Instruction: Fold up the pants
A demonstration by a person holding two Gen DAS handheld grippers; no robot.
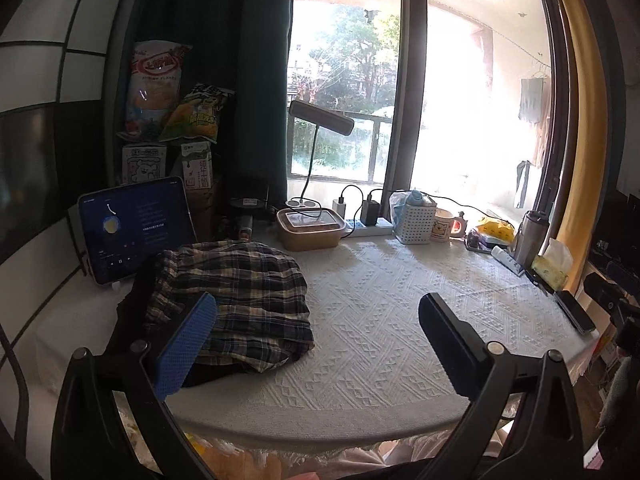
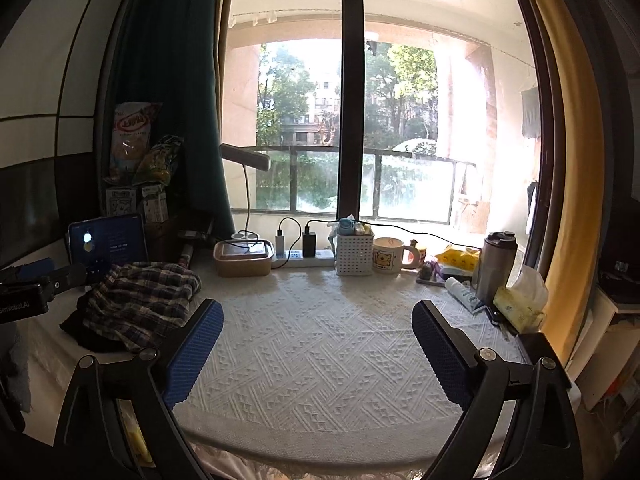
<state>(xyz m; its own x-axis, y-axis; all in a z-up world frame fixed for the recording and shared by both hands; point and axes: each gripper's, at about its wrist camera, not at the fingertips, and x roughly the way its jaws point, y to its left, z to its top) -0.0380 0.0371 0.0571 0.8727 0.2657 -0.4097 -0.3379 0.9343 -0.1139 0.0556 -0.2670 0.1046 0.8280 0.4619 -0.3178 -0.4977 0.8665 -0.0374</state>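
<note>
Grippers both wide open and empty — left gripper (image 1: 318,320) and right gripper (image 2: 318,324) hover over the tablecloth (image 2: 320,344), plaid pants (image 1: 236,296) bunched off to their left.

Each claw is built the same way. The left claw (image 1: 318,332) has two black plastic arms that fork out from the bottom of its own camera's view, each shaped like an open triangle with a round silver screw head at its upper corners. Long flat fingers (image 1: 186,344) sit at the ends, faced with blue pads of fine dimpled rubber; the far finger shows mostly its black back. The right claw (image 2: 318,344) carries the same black forked arms, silver screws and blue dimpled pads (image 2: 196,352). Seen from the right claw, the left claw's black body bears pale lettering on its side.
</note>
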